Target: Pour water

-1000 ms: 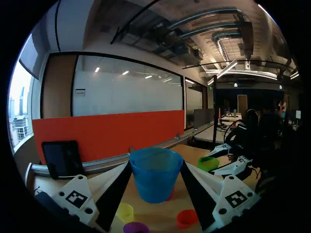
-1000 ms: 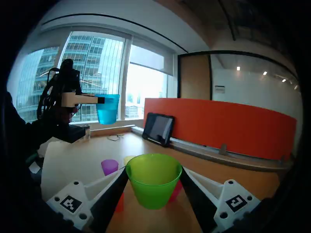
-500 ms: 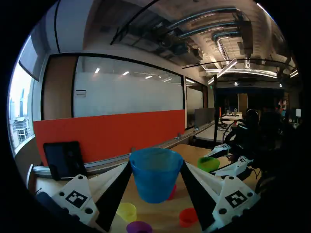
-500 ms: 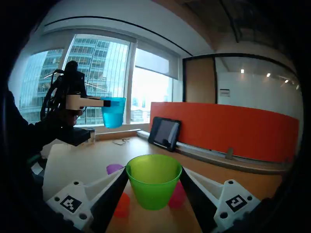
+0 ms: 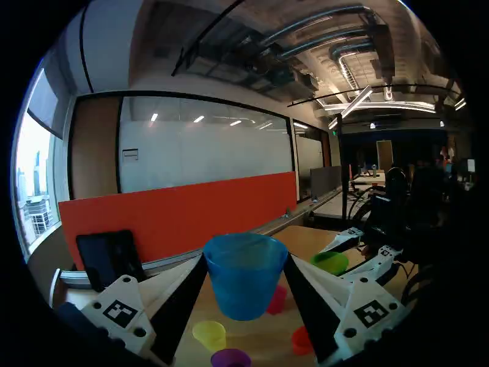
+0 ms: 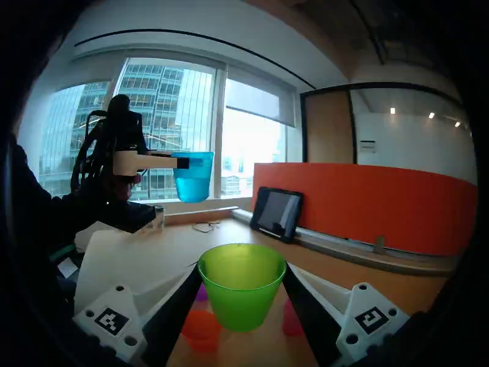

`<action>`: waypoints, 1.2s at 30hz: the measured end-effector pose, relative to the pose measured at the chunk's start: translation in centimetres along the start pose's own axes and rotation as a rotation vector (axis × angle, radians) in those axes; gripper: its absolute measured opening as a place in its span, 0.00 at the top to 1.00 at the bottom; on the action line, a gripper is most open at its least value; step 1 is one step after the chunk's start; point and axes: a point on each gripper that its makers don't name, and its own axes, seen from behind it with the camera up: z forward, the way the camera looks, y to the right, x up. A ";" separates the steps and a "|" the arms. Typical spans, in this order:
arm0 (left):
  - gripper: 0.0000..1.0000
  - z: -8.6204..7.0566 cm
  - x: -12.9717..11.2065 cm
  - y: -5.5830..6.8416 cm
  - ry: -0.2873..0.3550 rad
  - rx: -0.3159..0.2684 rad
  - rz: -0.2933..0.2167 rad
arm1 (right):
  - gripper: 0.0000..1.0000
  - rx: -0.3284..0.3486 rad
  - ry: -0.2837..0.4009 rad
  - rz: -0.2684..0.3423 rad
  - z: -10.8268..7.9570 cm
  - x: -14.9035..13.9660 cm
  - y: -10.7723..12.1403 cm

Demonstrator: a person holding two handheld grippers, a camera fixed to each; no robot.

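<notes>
**Office desk, one cup in each gripper**

Pale wooden desk (image 6: 143,257) along an orange partition (image 5: 183,214), a dark tablet (image 6: 278,213) propped against it. Tall windows (image 6: 165,116) beyond the desk's far end in the right gripper view.

Left gripper (image 5: 246,260): closed to the width of the blue cup (image 5: 246,290), with both fingers (image 5: 183,300) pressed flat against its sides. Cup upright, mouth up, held clear of the desk. Contents impossible to tell through the tinted wall. In the right gripper view, carried high in front of the windows, well above the desktop, with a person's dark arm (image 6: 116,214) behind the gripper.

Right gripper (image 6: 242,272): clamped the same way on the green cup (image 6: 242,303), one finger on each side. Cup upright, open mouth plainly visible, no liquid discernible inside. In the left gripper view, off to the right over the far part of the desk, well apart from the blue cup.

On the desk below the blue cup, four small cups:
- yellow cup (image 5: 209,334), just beside the purple cup (image 5: 230,358)
- pink cup (image 5: 278,298), partly hidden behind the blue one
- orange cup (image 5: 299,339), at the edge of the right-hand finger
</notes>
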 end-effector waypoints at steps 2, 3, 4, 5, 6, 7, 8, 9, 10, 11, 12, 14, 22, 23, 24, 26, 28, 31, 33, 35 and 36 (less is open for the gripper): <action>0.13 -0.1 0.1 -0.1 0.002 0.004 0.014 | 0.06 0.012 0.002 -0.002 0.4 0.0 -0.4; 0.13 -0.2 0.2 -0.1 0.002 0.006 0.021 | 0.07 0.017 0.003 -0.003 0.5 0.0 -0.6; 0.13 -0.2 0.2 -0.2 0.002 0.008 0.028 | 0.07 0.023 0.003 -0.003 0.7 0.0 -0.7; 0.13 -0.3 0.3 -0.2 0.002 0.011 0.035 | 0.07 0.029 0.003 -0.003 0.9 0.0 -0.9; 0.13 -0.3 0.4 -0.3 0.002 0.013 0.042 | 0.07 0.034 0.003 -0.003 1.0 0.0 -1.1; 0.13 -0.4 0.5 -0.4 0.003 0.016 0.049 | 0.07 0.038 0.004 -0.003 1.1 0.0 -1.2; 0.13 -0.4 0.6 -0.4 0.004 0.020 0.058 | 0.07 0.042 0.004 -0.003 1.3 0.0 -1.3; 0.13 -0.4 0.7 -0.5 0.004 0.023 0.065 | 0.07 0.046 0.004 -0.004 1.4 0.0 -1.5; 0.13 -0.5 0.7 -0.6 0.005 0.026 0.073 | 0.07 0.049 0.004 -0.004 1.5 0.0 -1.6; 0.13 -0.5 0.9 -0.7 0.006 0.030 0.081 | 0.07 0.052 0.004 -0.004 1.7 0.0 -1.7; 0.13 -0.6 0.9 -0.7 0.007 0.033 0.088 | 0.07 0.056 0.004 -0.004 1.8 0.0 -1.8; 0.13 -0.7 1.0 -0.8 0.008 0.037 0.103 | 0.07 0.064 0.005 -0.005 2.0 0.0 -2.1; 0.13 -0.7 1.3 -1.0 0.003 0.051 0.155 | 0.06 0.091 0.010 -0.013 2.8 0.4 -3.0; 0.13 -0.7 1.4 -1.0 0.004 0.053 0.163 | 0.07 0.094 0.010 -0.014 2.9 0.4 -3.1; 0.13 -0.7 1.4 -1.0 0.004 0.055 0.170 | 0.07 0.096 0.010 -0.015 3.0 0.4 -3.2; 0.13 -0.7 1.5 -1.0 0.004 0.059 0.186 | 0.07 0.101 0.008 -0.018 3.2 0.4 -3.4; 0.13 -0.7 1.6 -1.0 0.005 0.062 0.201 | 0.07 0.106 0.008 -0.021 3.4 0.4 -3.7; 0.13 -0.7 1.8 -1.0 0.004 0.068 0.225 | 0.07 0.113 0.007 -0.025 3.7 0.4 -4.0; 0.13 -0.7 1.9 -0.9 0.004 0.071 0.244 | 0.07 0.119 0.006 -0.027 3.8 0.4 -4.3; 0.13 -0.7 2.1 -0.8 0.004 0.073 0.266 | 0.07 0.124 0.006 -0.029 4.0 0.4 -4.5; 0.13 -0.7 2.2 -0.8 0.005 0.074 0.276 | 0.07 0.127 0.006 -0.029 4.1 0.4 -4.6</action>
